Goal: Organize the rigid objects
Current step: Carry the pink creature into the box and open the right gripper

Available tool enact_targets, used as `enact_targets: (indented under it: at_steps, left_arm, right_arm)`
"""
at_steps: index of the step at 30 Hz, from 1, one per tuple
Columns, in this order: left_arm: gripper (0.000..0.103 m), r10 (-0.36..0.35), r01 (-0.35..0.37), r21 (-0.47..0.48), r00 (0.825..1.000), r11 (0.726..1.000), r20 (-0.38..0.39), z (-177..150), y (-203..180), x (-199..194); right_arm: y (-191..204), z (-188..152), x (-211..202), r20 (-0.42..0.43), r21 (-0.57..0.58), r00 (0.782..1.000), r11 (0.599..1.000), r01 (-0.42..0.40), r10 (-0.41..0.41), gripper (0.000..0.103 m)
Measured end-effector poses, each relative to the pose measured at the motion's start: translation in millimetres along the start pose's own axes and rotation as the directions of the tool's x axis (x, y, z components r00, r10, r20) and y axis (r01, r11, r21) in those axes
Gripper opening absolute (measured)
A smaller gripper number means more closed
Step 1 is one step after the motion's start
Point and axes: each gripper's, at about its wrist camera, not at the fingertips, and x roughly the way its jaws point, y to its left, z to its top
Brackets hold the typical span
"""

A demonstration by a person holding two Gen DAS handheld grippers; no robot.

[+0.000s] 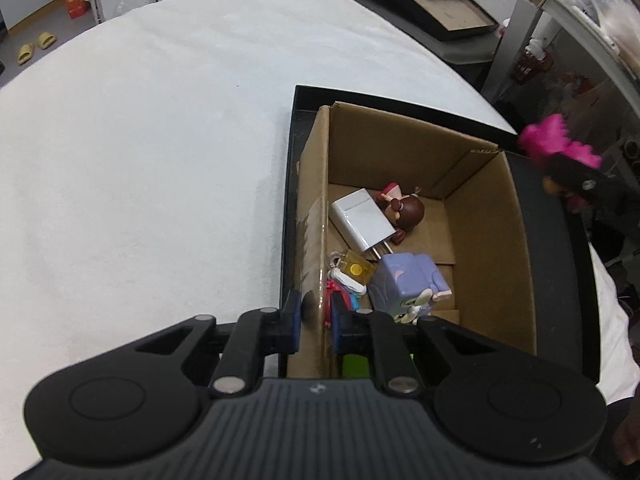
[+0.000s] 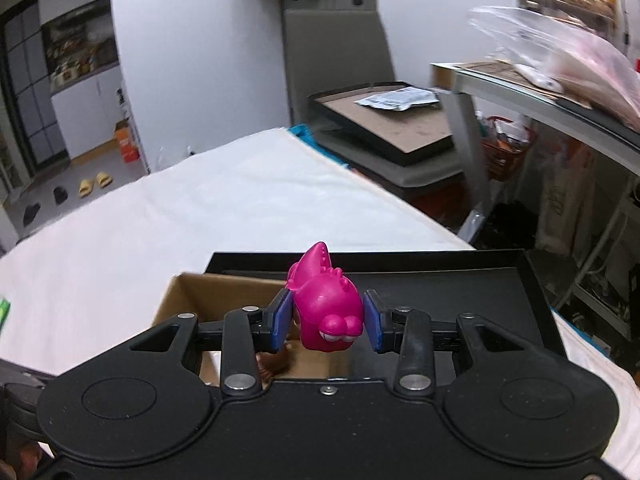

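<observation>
my right gripper (image 2: 325, 320) holds a magenta dinosaur toy (image 2: 326, 312) between its blue pads (image 2: 280, 320), both pads pressed to the toy's sides, head toward the camera and tail pointing away. the toy hangs above the near edge of a cardboard box (image 2: 188, 296), which sits inside a shallow black tray (image 2: 480, 280) on a table under a white cloth (image 2: 200, 208). my left gripper (image 1: 316, 316) is closed narrow on the left wall of the cardboard box, one pad outside and one inside. in the box lie a white charger (image 1: 360, 220), a brown-haired figurine (image 1: 406, 208), a purple block figure (image 1: 408, 280), a yellow translucent piece (image 1: 356, 268) and a red and blue toy (image 1: 340, 296). from the left wrist view the dinosaur toy shows blurred beyond the tray's far right corner.
</observation>
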Motion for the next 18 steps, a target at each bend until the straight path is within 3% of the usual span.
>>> enact_targets:
  at_steps: [9, 11, 18]
  left_arm:
    - [0.013, -0.069, 0.069, -0.016, 0.998, 0.998, 0.008, 0, 12, -2]
    - [0.013, -0.08, 0.08, -0.014, 0.997, 0.997, 0.01, 0, 14, -2]
    - [0.011, -0.107, 0.107, -0.022, 0.994, 0.994, 0.023, -2, 21, -5]
  right_arm:
    - [23, -4, 10, -0.023, -0.058, 0.999, 0.998, 0.037, -0.039, 0.038]
    - [25, -4, 15, -0.043, -0.075, 0.998, 0.996, 0.05, -0.053, 0.047]
    - [21, -7, 5, -0.044, -0.041, 0.996, 0.996, 0.076, -0.078, 0.049]
